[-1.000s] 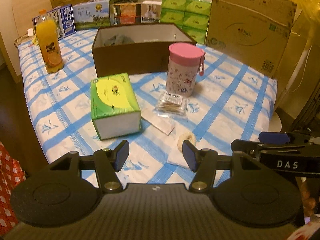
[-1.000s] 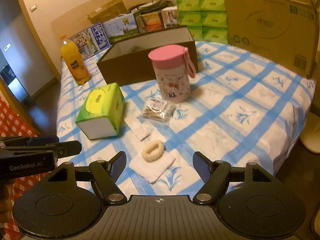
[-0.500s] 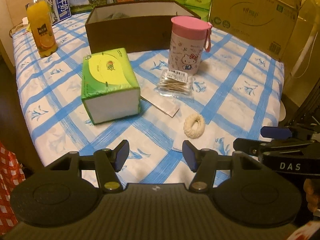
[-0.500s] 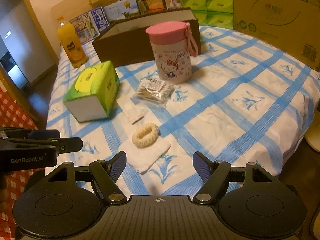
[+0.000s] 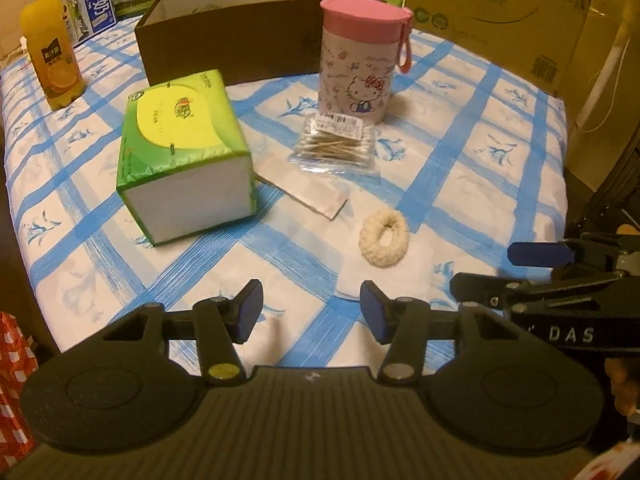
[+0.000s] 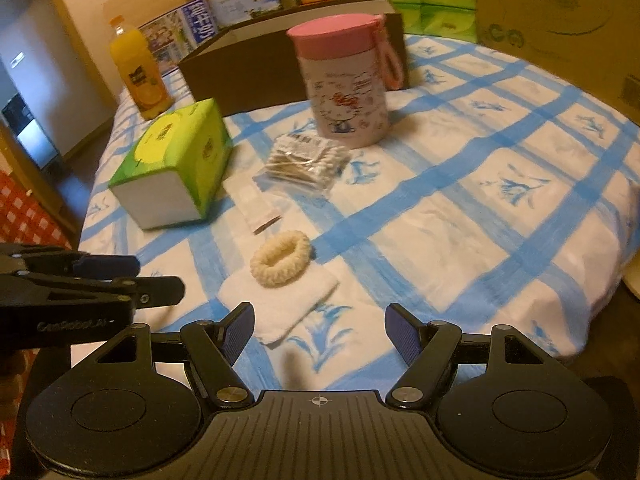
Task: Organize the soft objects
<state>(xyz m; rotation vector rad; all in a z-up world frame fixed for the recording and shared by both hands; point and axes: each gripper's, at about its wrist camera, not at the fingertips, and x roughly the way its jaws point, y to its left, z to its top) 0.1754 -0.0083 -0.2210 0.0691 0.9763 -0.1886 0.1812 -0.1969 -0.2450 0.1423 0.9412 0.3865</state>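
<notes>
A cream fluffy hair scrunchie lies on a folded white cloth near the front edge of the blue-checked table. A green tissue pack stands to the left. A brown open box stands at the back. My left gripper is open and empty, just short of the cloth. My right gripper is open and empty, close above the cloth's near corner. Each gripper shows at the other view's edge.
A pink-lidded Hello Kitty canister, a bag of cotton swabs and a flat white sachet lie mid-table. An orange juice bottle stands far left. Cardboard boxes and green tissue packs line the back.
Both grippers have moved forward and lower toward the scrunchie and cloth, which look larger and nearer. Both jaws stay open. Nothing on the table has moved.
</notes>
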